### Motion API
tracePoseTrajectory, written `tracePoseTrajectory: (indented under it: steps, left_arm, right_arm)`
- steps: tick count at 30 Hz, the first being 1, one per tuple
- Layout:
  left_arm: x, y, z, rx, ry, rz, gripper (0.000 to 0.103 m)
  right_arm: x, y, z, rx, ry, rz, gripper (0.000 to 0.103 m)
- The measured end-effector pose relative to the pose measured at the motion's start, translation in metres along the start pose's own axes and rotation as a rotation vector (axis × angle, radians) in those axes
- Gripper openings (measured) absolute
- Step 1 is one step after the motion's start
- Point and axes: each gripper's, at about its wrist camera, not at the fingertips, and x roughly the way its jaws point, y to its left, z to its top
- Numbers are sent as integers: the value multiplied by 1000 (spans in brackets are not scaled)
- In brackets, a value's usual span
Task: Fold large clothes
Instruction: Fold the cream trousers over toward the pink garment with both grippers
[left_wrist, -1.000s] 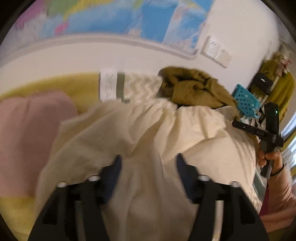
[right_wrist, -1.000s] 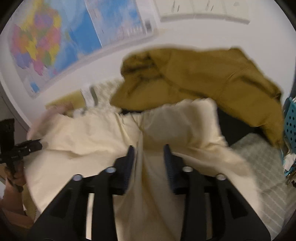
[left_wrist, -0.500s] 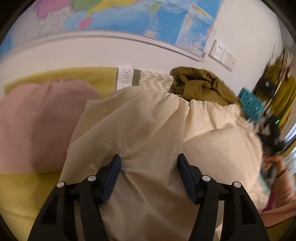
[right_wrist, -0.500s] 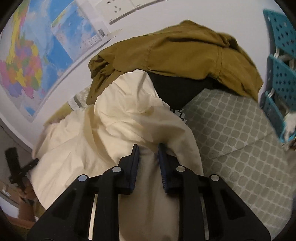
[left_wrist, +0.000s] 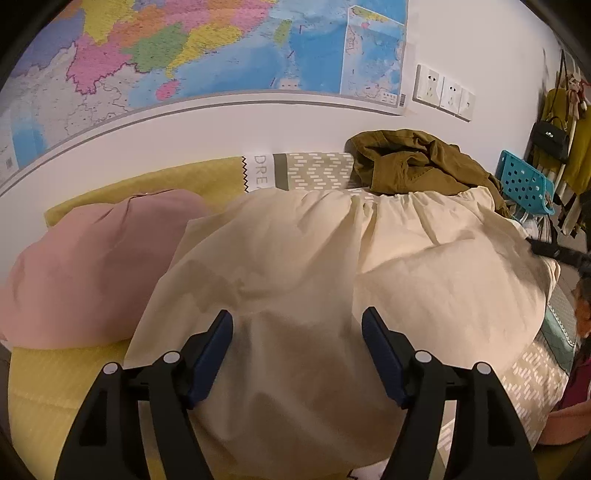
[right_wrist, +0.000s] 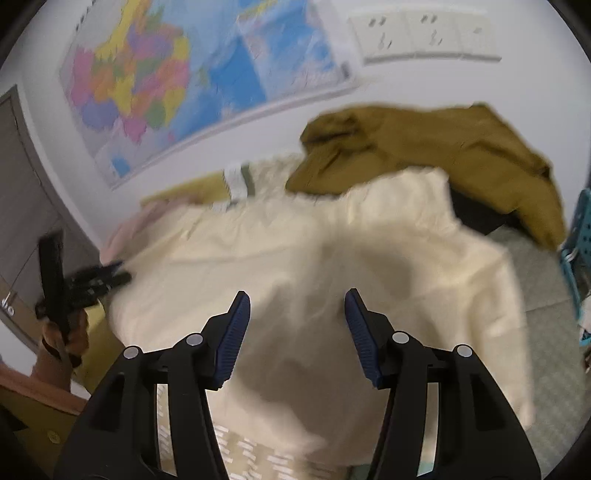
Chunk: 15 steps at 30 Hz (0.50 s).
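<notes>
- Your left gripper hangs over the cream garment, its 2 blue-padded jaws spread wide and opening; the cloth lies below and between them, and neither pad presses on it
- Your right gripper is over the right half of the same garment; its jaws are opening too, with the cloth under the gap and no fabric pinched between the pads
- The cream garment lies spread across the bed, gathered edge toward the wall, reaching from beside the pink garment on your left to the olive-brown garment at the far right
- In the left wrist view the cream cloth overlaps the near edge of the pink garment; the olive-brown garment sits bunched just beyond the cream cloth's far right corner, touching it
- In the right wrist view, which is blurred, your left gripper shows at the far left edge of the cream cloth, held in your left hand; whether its tips touch the fabric there you cannot tell
- A map hangs on the wall behind the bed, and a blue perforated basket stands at the right
</notes>
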Motion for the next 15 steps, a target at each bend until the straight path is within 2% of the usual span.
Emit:
tracePoseTrajectory:
  steps: [2, 3, 6, 11, 15]
  left_arm:
    - [-2, 0, -2, 1, -1, 15, 72]
    - [-3, 0, -4, 1, -2, 15, 74]
    - [-3, 3, -7, -8, 4, 15, 74]
    - [-22, 16, -12, -55, -25, -50, 74]
    - [-47, 30, -26, -78, -74, -91, 74]
  right_arm:
    - [26, -6, -9, 47, 70, 8, 55]
    - [33, -12, -14, 79, 85, 10, 52]
    - [42, -16, -21, 111, 82, -2, 51]
    - [25, -13, -18, 137, 81, 31, 55]
    - [-13, -10, -20, 129, 17, 55, 56]
